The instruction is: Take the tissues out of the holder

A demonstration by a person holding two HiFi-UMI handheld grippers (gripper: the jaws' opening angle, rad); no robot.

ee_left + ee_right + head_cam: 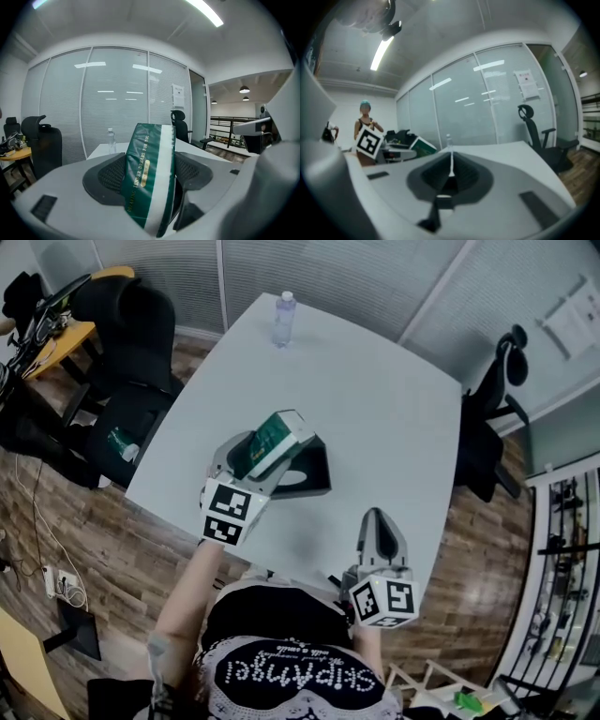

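Observation:
In the head view my left gripper (265,452) is shut on a green and white tissue pack (273,437). The pack is tilted and sits over the left end of the black holder (312,476) on the white table (375,399). Whether its lower end still touches the holder is hidden. The left gripper view shows the tissue pack (150,178) pinched between the two dark pads. My right gripper (378,521) is shut and empty near the table's front edge, right of the holder. From the right gripper (451,171) view, the tissue pack (423,146) shows at the left.
A clear water bottle (284,318) stands at the table's far edge, also the bottle (110,140) in the left gripper view. Black office chairs stand to the left (131,343) and right (492,409) of the table. A wooden desk (56,343) with clutter is at far left.

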